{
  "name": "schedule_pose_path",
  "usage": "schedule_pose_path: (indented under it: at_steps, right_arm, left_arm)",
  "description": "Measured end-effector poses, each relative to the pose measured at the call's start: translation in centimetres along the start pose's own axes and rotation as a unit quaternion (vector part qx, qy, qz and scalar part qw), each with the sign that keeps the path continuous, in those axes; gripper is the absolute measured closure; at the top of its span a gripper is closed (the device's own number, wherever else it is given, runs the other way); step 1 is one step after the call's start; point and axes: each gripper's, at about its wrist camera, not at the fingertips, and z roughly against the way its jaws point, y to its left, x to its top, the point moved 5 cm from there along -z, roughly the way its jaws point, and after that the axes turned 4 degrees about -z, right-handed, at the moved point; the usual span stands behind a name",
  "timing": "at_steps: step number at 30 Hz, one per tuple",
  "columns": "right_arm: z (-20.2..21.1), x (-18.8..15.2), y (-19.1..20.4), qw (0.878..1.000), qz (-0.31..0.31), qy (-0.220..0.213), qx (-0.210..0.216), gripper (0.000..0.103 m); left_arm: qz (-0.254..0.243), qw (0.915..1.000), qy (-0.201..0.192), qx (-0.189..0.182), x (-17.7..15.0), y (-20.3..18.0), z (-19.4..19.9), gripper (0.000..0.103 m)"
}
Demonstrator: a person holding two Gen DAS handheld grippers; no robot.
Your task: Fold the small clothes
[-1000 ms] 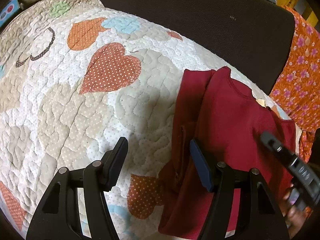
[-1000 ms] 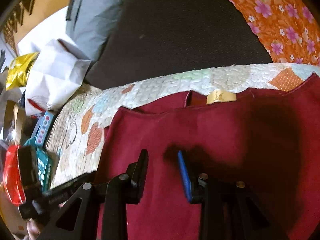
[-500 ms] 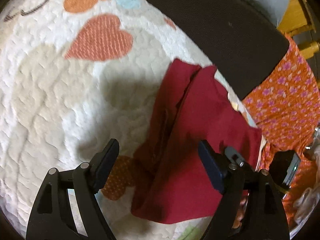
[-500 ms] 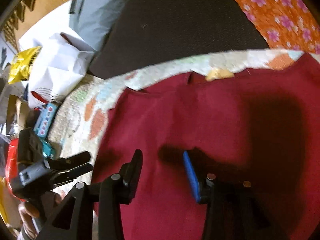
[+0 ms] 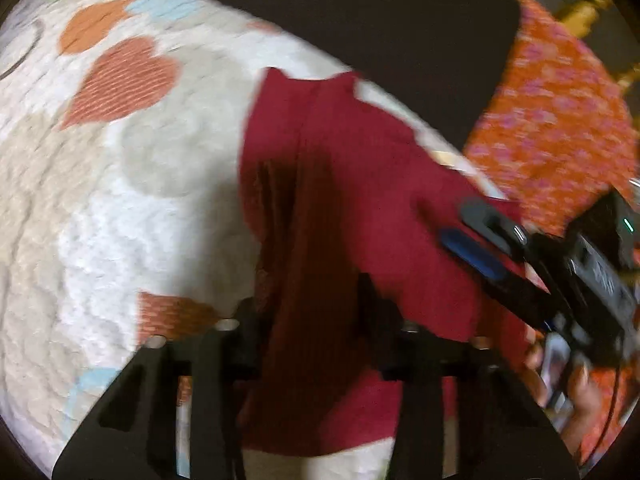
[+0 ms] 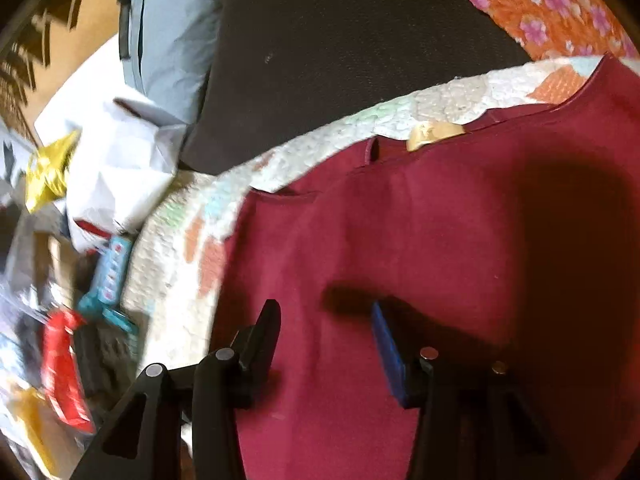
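Right wrist: right gripper (image 6: 324, 340) released over red garment (image 6: 440, 240); snack packets (image 6: 64, 360) beside quilt (image 6: 168, 248); left gripper (image 5: 310, 320) unclear

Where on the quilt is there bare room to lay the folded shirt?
The quilt lies bare left of the red shirt, from the orange heart patch toward the near edge. The right side is crowded: the right gripper over the shirt, the floral cloth beyond. Packets crowd the quilt's far-left edge.

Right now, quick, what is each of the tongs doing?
Left tongs: open, fingers on either side of a fold of the red shirt, not pinching it.
Right tongs: open above the shirt, holding nothing.
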Motion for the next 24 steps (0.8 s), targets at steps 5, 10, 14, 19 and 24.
schedule_pose_path:
  at_steps: [5, 10, 14, 19, 24]
  right_arm:
    - [0.2, 0.9, 3.7, 1.000, 0.027, 0.010, 0.013, 0.040]
    - [0.2, 1.4, 7.1, 0.998, 0.048, 0.031, 0.031, 0.040]
    - [-0.4, 1.2, 8.4, 0.995, 0.090, 0.050, -0.019, 0.037]
    - [-1.5, 0.2, 9.4, 0.988, 0.125, 0.088, -0.030, 0.037]
    - [-3.0, -0.7, 9.3, 0.974, 0.170, 0.110, -0.102, 0.040]
  left_arm:
    - [-0.059, 0.9964, -0.033, -0.052, 0.1, -3.4, 2.0, 0.069]
    - [-0.078, 0.9946, -0.030, -0.062, -0.4, -5.2, 1.5, 0.069]
    - [-0.093, 0.9934, -0.036, -0.056, -0.7, -6.0, 1.9, 0.069]
    - [-0.108, 0.9923, -0.044, -0.041, -1.2, -7.4, 2.0, 0.069]
    - [-0.122, 0.9905, -0.050, -0.040, -1.5, -9.1, 2.6, 0.069]
